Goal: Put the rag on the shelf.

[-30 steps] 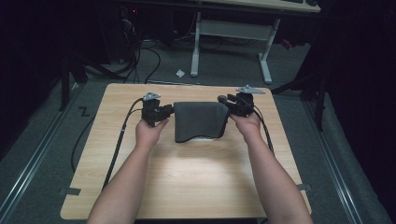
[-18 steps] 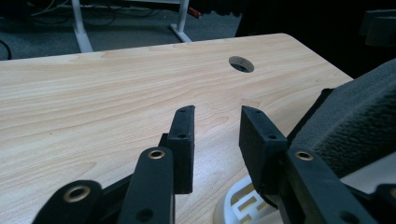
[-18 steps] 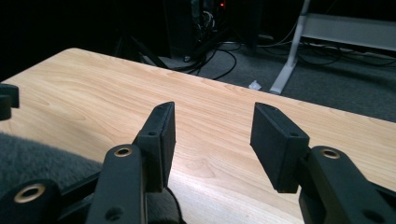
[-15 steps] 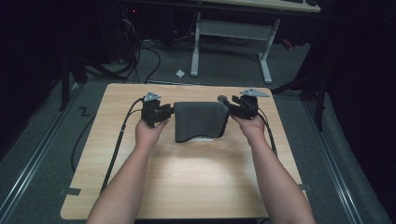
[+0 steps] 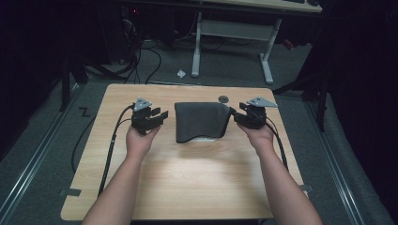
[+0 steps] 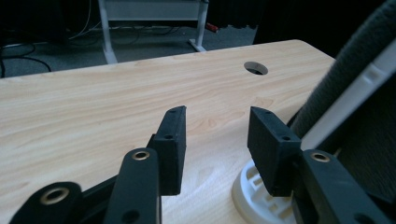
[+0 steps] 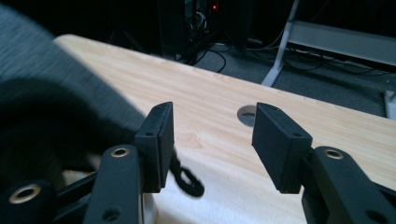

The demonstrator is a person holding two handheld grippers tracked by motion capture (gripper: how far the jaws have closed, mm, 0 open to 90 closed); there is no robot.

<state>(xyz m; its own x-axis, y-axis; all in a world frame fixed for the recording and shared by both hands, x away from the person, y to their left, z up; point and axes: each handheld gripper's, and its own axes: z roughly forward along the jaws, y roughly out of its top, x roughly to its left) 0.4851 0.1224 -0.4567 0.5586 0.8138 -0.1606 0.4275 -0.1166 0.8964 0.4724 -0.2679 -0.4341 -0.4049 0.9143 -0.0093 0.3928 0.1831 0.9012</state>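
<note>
A: From the high view, what lies on the wooden table [image 5: 187, 183]?

B: A dark grey cloth [image 5: 202, 121] draped over a white stand [image 5: 203, 138], near the table's far middle. The left gripper [image 5: 157, 117] sits just left of it, apart from the fabric; the right gripper [image 5: 237, 115] is at the cloth's right edge.

A: And the left gripper view?

B: Its jaws have just been opening and stand wide, only bare wood between them. The cloth [image 6: 359, 93] and the stand's white base [image 6: 247, 193] rise at the right, beside the right-hand jaw. A round hole [image 6: 256, 68] shows in the tabletop beyond.

A: The right gripper view?

B: Its jaws have been opening too and stand wide apart, gripping nothing. The cloth [image 7: 51, 102] lies left of them, with a small dark loop [image 7: 189, 179] by the left-hand jaw.
</note>
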